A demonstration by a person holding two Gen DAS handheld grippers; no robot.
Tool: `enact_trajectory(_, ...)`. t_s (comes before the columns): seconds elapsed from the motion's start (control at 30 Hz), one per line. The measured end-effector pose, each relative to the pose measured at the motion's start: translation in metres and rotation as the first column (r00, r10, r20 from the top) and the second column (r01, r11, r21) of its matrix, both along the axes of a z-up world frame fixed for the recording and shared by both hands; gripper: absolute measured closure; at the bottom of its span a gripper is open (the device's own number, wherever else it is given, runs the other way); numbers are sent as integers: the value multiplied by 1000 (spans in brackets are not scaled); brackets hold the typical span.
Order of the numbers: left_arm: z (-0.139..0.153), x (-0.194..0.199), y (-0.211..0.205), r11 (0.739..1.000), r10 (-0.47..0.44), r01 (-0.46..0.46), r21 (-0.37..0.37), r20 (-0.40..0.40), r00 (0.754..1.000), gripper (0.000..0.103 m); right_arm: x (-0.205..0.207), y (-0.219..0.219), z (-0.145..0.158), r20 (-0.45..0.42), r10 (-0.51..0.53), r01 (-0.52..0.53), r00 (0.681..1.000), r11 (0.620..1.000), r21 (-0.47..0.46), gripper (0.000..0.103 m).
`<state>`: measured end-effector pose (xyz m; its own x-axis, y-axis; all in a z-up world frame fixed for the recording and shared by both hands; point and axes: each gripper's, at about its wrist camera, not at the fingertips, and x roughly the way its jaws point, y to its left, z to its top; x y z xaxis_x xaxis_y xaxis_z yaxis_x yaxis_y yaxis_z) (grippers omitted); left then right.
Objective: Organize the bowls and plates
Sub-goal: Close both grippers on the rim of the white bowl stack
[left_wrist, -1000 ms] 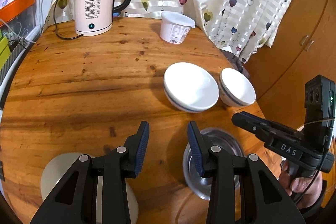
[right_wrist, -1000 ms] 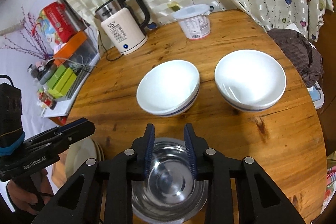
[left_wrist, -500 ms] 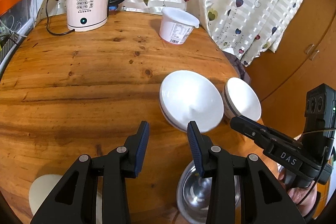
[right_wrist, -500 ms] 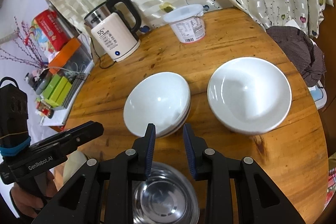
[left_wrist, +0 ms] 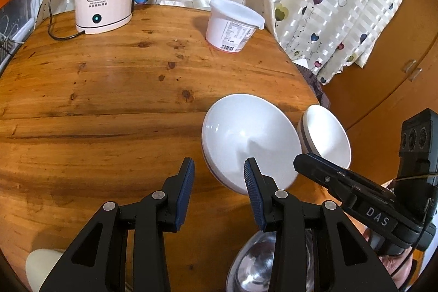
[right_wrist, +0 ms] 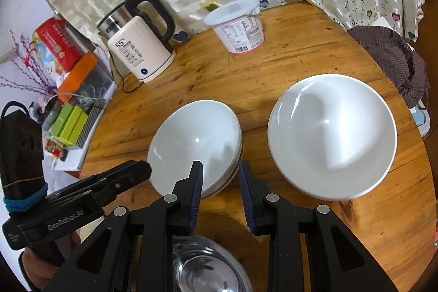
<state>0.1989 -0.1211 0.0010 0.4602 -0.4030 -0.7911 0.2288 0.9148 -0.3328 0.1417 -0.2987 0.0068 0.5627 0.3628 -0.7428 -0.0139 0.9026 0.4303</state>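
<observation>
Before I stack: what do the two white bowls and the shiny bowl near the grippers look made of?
The two white bowls look like glazed ceramic: glossy with sharp highlights, though melamine is possible. The shiny bowl looks like polished stainless steel, given its mirror-like reflections.

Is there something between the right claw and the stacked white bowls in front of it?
Nothing visible. The right claw is open with its tips at the near rim of the stacked white bowls. The single white bowl sits apart to the side, and the steel bowl is below the claw, not ahead.
</observation>
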Motion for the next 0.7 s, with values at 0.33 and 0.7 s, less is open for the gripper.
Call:
enact_trajectory(0.33,-12,11,-4,1000,-1,1,7,-19,1000,77,11,-1,-9,-20,2,-2,1000,1000,7,81)
enact_trajectory(0.7,-14,12,-7,1000,1,-1,24,-15,1000,81,13,-1,-14,-27,6,-6,1000,1000,2,83)
